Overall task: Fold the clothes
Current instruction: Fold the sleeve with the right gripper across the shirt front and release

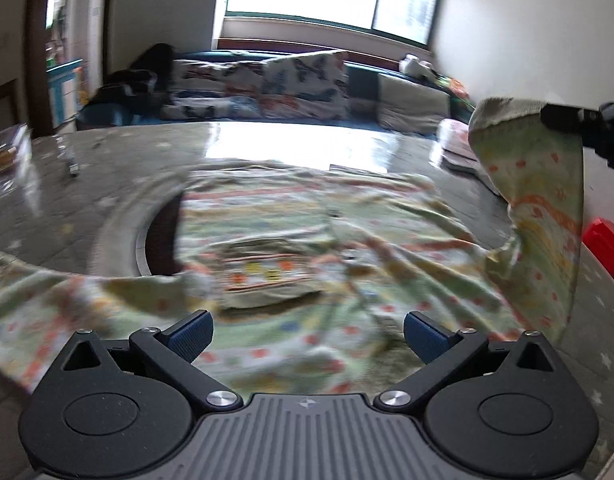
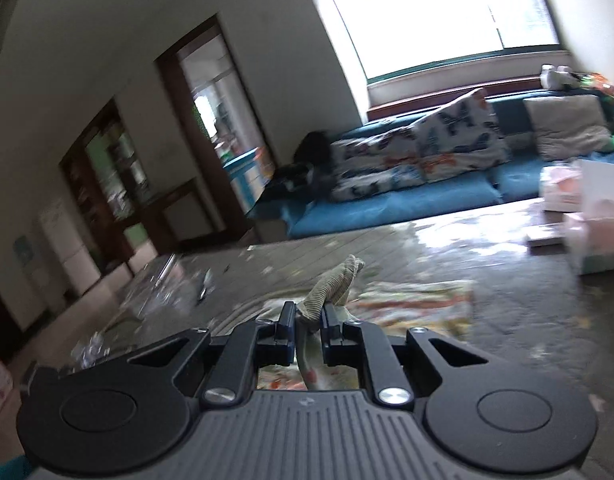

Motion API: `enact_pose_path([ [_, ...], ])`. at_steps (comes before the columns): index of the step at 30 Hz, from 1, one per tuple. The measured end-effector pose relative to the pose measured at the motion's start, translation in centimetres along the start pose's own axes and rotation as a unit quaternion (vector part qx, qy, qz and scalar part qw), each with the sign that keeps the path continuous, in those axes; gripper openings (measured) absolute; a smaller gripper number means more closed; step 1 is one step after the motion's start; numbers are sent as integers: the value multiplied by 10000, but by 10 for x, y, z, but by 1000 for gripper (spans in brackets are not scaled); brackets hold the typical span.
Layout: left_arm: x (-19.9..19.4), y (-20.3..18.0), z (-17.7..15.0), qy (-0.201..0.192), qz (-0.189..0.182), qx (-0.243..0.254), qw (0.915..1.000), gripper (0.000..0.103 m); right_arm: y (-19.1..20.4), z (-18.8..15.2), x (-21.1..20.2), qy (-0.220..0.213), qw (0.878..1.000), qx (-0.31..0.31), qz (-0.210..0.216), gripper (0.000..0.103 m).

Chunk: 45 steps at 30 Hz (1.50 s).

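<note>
The garment [image 1: 291, 240], a pale green printed top with a ribbed cuff [image 1: 503, 110], lies spread on the grey table [image 1: 87, 184] directly ahead of and below the left gripper [image 1: 307, 334], whose jaws stand wide apart with nothing between them; the right gripper [image 2: 309, 322] is clenched on the cuff end of one sleeve [image 1: 543, 208], raised off the table, up and to the right of the left gripper; the sleeve hangs from that grip down to the body, so its long axis runs steeply downward and back toward the left gripper; the right gripper alone holds cloth, and carrying the sleeve across the body seems to fall to it; motion blur smears the print, and the hem nearest the left gripper is hidden behind its housing.
</note>
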<state>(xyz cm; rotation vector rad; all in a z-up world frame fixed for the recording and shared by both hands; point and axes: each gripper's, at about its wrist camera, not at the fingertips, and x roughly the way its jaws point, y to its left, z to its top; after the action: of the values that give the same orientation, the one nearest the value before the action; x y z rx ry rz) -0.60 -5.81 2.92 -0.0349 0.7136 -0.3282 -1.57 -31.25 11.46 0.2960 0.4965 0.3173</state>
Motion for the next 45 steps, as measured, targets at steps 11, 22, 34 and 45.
enact_pose_path([
  [11,-6,44,-10,34,424,-505,9978,103,49,-27,47,679,9957,-280,557,21],
  [22,-7,39,-4,6,447,-500,9977,103,19,-31,31,1033,9928,-601,49,41],
  [34,19,4,0,223,319,-2,9992,103,-27,-72,23,1942,9765,-775,-528,49],
  [45,36,5,-4,476,577,73,9972,103,-41,-61,27,1680,9813,-767,-533,50],
])
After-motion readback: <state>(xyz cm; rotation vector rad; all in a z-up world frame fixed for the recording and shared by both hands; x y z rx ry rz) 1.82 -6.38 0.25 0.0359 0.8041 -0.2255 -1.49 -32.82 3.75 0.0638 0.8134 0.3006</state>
